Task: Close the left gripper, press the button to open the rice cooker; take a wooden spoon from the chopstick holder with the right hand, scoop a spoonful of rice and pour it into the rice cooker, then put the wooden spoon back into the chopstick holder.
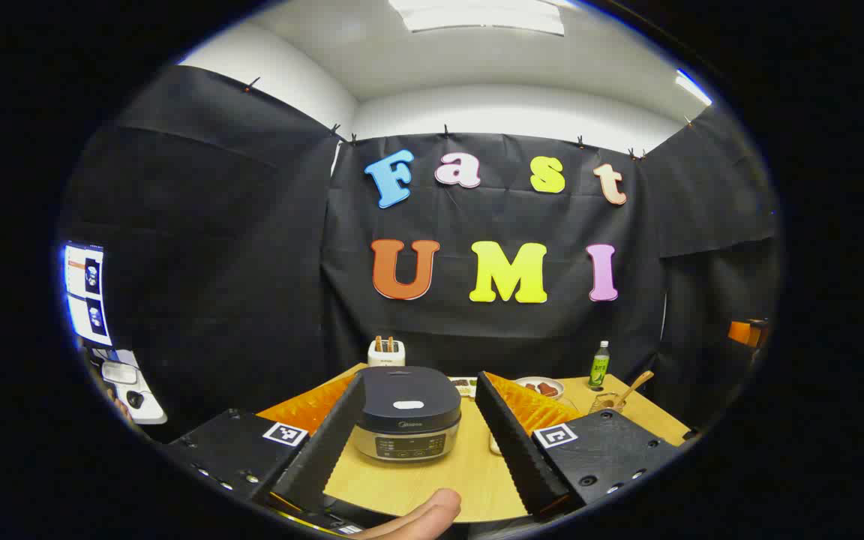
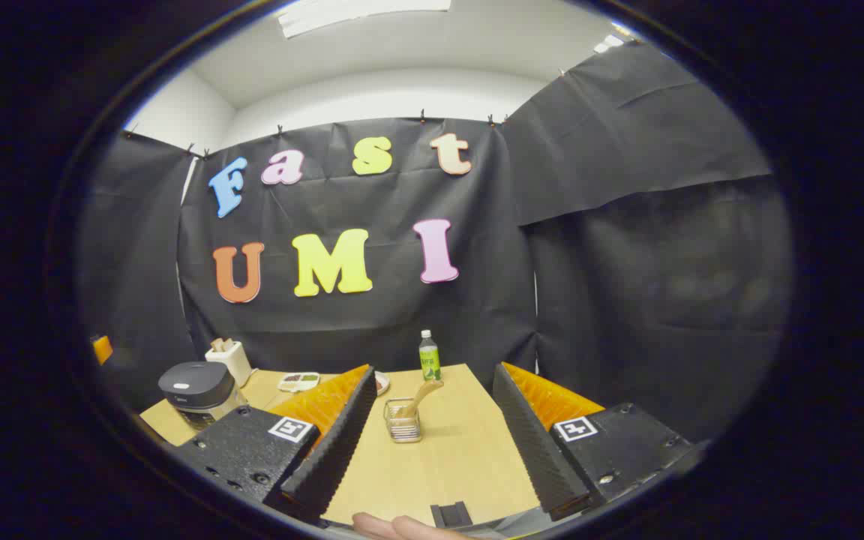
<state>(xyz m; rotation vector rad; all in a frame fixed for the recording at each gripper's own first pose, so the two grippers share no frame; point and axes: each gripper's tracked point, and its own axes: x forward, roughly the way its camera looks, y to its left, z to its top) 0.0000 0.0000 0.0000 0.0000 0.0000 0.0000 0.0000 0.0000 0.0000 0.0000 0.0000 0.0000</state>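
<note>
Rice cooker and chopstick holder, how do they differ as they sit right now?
The rice cooker is a squat, opaque pot with a dark lid shut down over a silvery body; the chopstick holder is a small see-through container, open at the top. Nothing sticks out of the rice cooker, while a wooden spoon leans out of the chopstick holder. Both stand upright on the wooden table, each framed between a set of open tongs, untouched.

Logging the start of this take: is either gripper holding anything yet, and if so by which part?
Nothing is held. Both sets of jaws stand open: the left gripper faces the closed rice cooker, the right gripper faces the chopstick holder with the wooden spoon.
</note>
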